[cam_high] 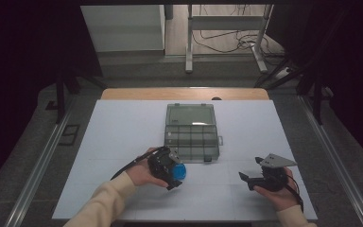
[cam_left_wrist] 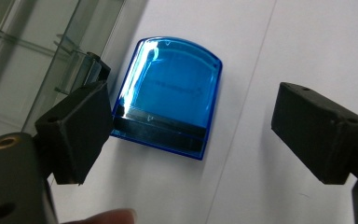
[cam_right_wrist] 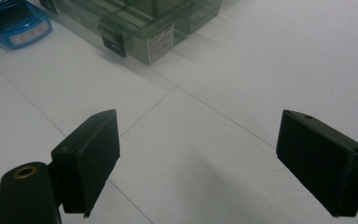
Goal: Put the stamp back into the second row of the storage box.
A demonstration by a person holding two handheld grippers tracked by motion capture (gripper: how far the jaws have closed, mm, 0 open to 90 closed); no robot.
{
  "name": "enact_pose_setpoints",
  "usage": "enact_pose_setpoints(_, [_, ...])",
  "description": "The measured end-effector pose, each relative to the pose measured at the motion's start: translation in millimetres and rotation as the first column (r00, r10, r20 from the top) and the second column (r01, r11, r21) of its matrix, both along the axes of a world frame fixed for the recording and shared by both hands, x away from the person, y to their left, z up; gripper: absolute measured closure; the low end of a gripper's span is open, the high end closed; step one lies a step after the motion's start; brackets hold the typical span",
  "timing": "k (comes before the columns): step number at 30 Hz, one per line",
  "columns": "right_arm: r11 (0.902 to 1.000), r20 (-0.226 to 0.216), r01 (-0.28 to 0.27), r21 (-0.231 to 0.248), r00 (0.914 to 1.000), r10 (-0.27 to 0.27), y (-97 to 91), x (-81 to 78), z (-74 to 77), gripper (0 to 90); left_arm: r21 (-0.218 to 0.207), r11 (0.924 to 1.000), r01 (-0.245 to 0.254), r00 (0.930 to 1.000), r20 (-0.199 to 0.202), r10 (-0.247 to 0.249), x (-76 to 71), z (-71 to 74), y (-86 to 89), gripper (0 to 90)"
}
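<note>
A small translucent blue case (cam_left_wrist: 168,100) with a dark band along one edge lies flat on the white table (cam_high: 123,142), close to the front corner of a clear compartment box (cam_high: 191,135). My left gripper (cam_left_wrist: 191,112) hovers over the blue case (cam_high: 181,171) with its jaws spread wide, one to each side, neither touching it. My left gripper (cam_high: 174,169) sits just left of centre, held in a hand. My right gripper (cam_high: 250,169) is off to the right, open over bare table, nothing between its jaws (cam_right_wrist: 198,144).
The compartment box (cam_right_wrist: 140,23) has its lid open and a latch on the front wall; the blue case (cam_right_wrist: 14,21) shows beside it. The table's wooden far edge (cam_high: 184,93) lies behind. Metal rails (cam_high: 42,156) run down both sides of the table.
</note>
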State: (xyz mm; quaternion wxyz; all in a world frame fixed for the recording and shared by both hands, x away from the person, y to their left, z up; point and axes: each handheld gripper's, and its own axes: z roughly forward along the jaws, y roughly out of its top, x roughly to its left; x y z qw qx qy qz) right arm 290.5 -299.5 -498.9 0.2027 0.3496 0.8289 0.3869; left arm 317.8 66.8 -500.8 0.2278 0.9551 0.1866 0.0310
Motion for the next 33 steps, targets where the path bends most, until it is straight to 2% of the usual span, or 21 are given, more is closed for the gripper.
enact_pose_setpoints(12, [1.0000, -0.002, -0.002, -0.001, 1.0000, 0.002, 0.2, 0.1, -0.2, 13.6, 0.025, 0.9997, 0.001, 0.9998, 0.021, -0.001, 1.7, -2.6, -1.4, 14.4])
enact_pose_setpoints(22, [1.0000, -0.006, -0.002, -0.004, 1.0000, 0.002, 0.3, 0.5, -0.6, 13.6, 0.052, 0.9986, 0.012, 0.9994, 0.032, -0.014, 2.8, -7.6, -4.2, 19.4])
enact_pose_setpoints(33, [0.9998, -0.011, 0.012, -0.014, 0.9999, -0.012, 0.3, 1.0, -1.7, 13.9, 0.069, 0.9975, 0.020, 0.9984, 0.052, -0.023, 7.8, -11.5, -0.6, 34.8])
